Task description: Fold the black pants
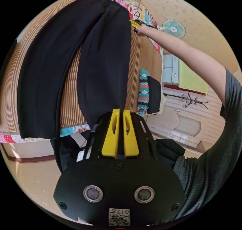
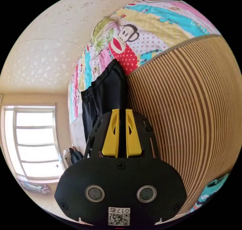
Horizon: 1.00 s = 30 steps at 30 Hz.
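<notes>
Black pants point(image 1: 75, 63) lie on the bed's striped mat point(image 1: 143, 55).

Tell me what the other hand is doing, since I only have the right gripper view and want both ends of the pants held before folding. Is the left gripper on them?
Observer: Yes. In the left gripper view, the left gripper has its yellow jaws closed on the hem end of one leg of the black pants.
Operator: Are the pants laid out or bunched?
Observer: Laid out long on the striped mat, the two legs side by side with a strip of mat showing between them.
Operator: Anything else lying on that mat?
Observer: A patterned teal cloth with something black beside it, near the mat's edge, apart from the pants.
</notes>
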### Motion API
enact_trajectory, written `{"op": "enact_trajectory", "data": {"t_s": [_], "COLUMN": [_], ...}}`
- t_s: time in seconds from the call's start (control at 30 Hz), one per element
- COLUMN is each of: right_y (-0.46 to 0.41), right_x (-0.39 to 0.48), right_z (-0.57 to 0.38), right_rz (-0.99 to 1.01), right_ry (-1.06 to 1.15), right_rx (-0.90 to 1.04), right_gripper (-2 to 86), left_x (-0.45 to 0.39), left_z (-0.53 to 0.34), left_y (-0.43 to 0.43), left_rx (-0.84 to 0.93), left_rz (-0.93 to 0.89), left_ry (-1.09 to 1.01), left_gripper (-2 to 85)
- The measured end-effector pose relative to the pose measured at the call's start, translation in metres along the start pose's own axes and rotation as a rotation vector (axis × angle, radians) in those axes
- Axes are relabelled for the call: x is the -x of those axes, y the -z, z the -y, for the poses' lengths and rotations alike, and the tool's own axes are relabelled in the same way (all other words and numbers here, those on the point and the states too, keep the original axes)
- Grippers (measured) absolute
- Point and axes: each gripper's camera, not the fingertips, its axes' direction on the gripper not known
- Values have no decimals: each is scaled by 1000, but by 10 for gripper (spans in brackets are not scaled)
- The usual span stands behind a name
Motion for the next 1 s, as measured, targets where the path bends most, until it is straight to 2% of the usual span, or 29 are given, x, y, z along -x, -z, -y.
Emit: {"op": "enact_trajectory", "data": {"t_s": [0.07,0.2,0.3,0.43,0.5,0.6,0.7,0.77,0.83,0.93,1.0], "right_y": [9,-11,-62,-125,-136,-144,-139,-138,-136,-128,-129], "right_x": [82,191,256,297,297,270,199,125,78,48,63], "right_z": [-19,-45,-44,-42,-55,-98,-163,-221,-265,-309,-313], "right_rz": [-148,-211,-134,142,162,105,44,48,81,99,86], "right_ry": [242,485,598,598,605,648,624,464,324,146,143], "right_rx": [-79,-61,50,156,175,272,383,496,530,439,356], "right_gripper": [29,20,16,13,15,24,42,67,77,87,93], "left_x": [16,60,90,141,179,218,231,233,231,225,223], "left_z": [-7,-37,-49,-41,-31,-14,-2,2,5,9,14], "left_y": [14,61,102,139,157,170,168,162,159,157,160], "left_rx": [-45,-145,-214,-211,-205,-151,-83,-37,-4,35,51], "left_rz": [-70,-115,-111,21,142,161,160,166,180,219,228], "left_ry": [-1,125,161,226,263,268,209,184,153,97,64], "left_gripper": [-3,-1,0,5,8,8,8,8,7,6,6]}}
